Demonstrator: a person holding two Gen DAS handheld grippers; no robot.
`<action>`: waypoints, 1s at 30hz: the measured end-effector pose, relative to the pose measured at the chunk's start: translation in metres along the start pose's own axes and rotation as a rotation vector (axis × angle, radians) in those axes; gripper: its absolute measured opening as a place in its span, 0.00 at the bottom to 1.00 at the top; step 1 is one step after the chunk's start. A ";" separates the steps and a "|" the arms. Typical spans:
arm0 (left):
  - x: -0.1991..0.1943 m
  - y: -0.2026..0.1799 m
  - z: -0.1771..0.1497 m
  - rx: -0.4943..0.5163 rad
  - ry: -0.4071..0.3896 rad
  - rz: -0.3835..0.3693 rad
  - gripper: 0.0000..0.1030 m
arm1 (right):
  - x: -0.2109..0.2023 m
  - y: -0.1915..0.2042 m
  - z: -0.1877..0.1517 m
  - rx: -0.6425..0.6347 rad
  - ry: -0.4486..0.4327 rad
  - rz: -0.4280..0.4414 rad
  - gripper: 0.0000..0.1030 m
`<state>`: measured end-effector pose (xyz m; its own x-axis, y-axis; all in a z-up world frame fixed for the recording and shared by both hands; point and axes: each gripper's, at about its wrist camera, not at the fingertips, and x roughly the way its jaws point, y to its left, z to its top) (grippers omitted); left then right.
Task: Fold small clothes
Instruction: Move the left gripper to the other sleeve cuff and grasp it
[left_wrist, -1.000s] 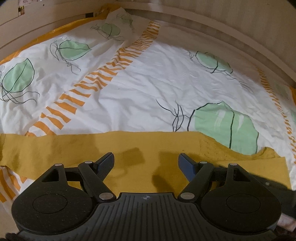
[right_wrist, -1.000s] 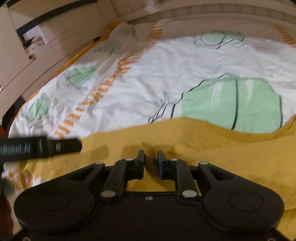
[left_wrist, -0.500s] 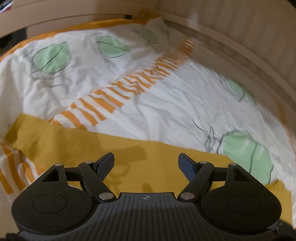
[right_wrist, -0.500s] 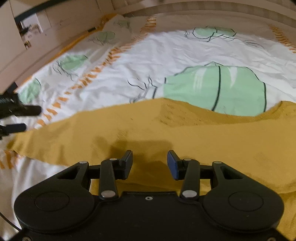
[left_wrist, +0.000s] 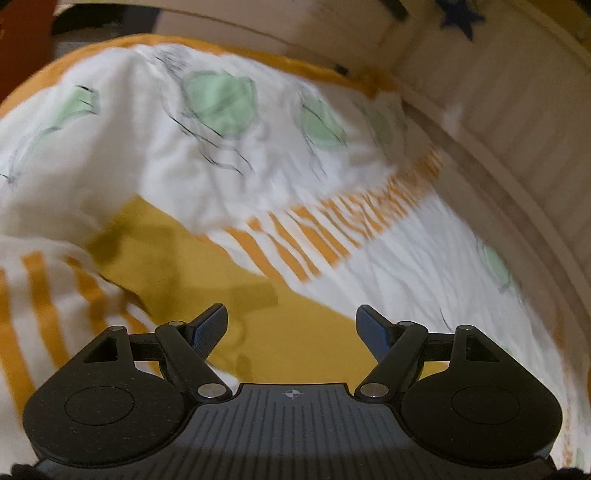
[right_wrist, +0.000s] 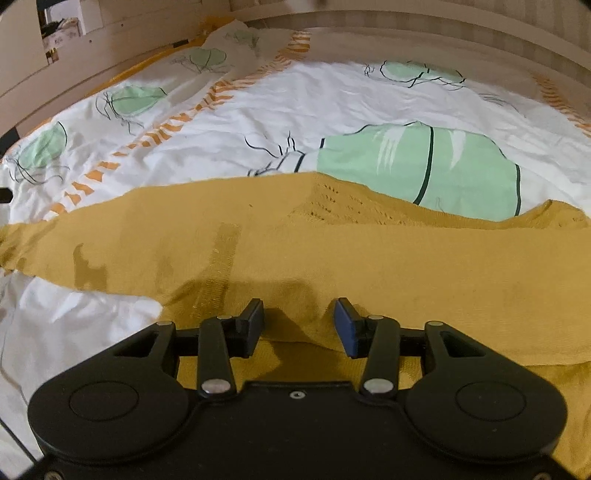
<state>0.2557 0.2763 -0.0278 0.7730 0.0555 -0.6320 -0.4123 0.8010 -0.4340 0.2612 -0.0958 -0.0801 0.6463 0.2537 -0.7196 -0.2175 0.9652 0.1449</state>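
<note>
My right gripper (right_wrist: 298, 325) has just been opening and hangs half-wide and empty over the yellow garment (right_wrist: 332, 251), which lies flat across the middle of the frame on the leaf-print sheet (right_wrist: 295, 110). My left gripper (left_wrist: 291, 328), wide and empty, points at the garment's end at lower left, so I judge one fold laid and the next move a pinch on that end

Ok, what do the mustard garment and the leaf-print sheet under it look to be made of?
Mustard garment: looks like a soft, matte knit, likely cotton or a blend; rows of small eyelet holes show near its upper edge and it drapes limply. Leaf-print sheet: looks like a thin, smooth woven fabric, probably cotton, matte, with fine creases and a flat printed pattern.
</note>
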 end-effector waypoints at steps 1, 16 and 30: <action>-0.001 0.008 0.003 -0.017 -0.016 0.014 0.74 | -0.003 0.001 0.001 0.007 -0.008 0.009 0.51; 0.031 0.066 0.007 -0.174 0.045 0.097 0.75 | -0.041 0.022 0.007 -0.023 -0.102 0.149 0.52; 0.041 0.082 0.010 -0.378 -0.019 0.013 0.02 | -0.069 -0.020 0.002 0.027 -0.099 0.154 0.52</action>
<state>0.2586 0.3500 -0.0832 0.7737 0.0779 -0.6288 -0.5683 0.5240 -0.6344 0.2231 -0.1327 -0.0321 0.6761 0.4022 -0.6173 -0.3009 0.9155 0.2670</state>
